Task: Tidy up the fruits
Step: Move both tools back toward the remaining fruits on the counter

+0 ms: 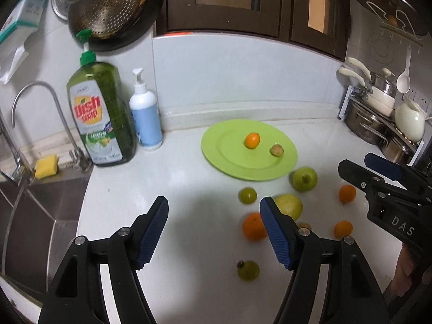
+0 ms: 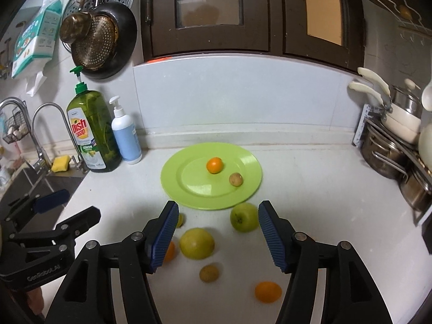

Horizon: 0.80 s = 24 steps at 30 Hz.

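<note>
Both claws are empty right now. The left claw [image 1: 214, 232] has its jaws apart with nothing between them, and so does the right claw [image 2: 218, 233]. They hang over the white counter [image 1: 189, 243], tipped down toward the loose fruit, so they look ready to pick the next piece. The green plate [image 2: 189, 197] sits at the far middle of the counter, and it seems to be the place where the fruit goes. Two pieces lie on it: a small orange [image 2: 214, 165] and a small brown fruit [image 2: 236, 179] just to its right. The rest wait on the counter near the claws. A green apple [image 2: 244, 217] sits just beside the near edge of the plate. A big yellow fruit [image 2: 197, 243] lies nearer, a bit to the left. There is also a brown fruit [image 2: 209, 272], an orange [image 2: 267, 292] and a few more small ones. On the left stand a dish soap bottle [image 2: 91, 135] and a blue pump bottle [image 2: 125, 135], next to the sink. Pots [image 2: 388, 148] are stacked on the right, out of the way.
</note>
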Motion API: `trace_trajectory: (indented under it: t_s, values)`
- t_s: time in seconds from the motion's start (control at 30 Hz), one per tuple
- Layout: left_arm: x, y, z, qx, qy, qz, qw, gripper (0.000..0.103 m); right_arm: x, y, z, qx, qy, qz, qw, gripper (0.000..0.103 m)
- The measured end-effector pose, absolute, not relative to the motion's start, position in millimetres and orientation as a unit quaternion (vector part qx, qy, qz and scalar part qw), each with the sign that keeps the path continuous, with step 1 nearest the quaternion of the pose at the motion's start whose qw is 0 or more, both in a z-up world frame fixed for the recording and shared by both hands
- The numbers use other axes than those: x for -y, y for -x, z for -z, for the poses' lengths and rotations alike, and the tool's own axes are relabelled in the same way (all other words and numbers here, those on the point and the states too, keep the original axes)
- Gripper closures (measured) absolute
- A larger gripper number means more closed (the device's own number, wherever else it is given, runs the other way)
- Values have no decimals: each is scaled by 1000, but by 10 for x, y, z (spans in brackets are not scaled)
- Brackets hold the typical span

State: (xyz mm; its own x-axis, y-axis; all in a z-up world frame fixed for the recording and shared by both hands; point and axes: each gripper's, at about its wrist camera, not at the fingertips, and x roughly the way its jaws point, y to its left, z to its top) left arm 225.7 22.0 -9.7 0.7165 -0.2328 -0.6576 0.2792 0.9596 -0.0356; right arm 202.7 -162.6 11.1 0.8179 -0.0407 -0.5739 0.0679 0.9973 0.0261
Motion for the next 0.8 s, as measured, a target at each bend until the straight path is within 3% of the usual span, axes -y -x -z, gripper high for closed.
trace_trajectory:
  t_s: [0.8]
  values:
    - [31, -1820, 720, -395, -69, 153, 903, 33, 1843, -1557, 471, -354, -47, 37, 933, 41]
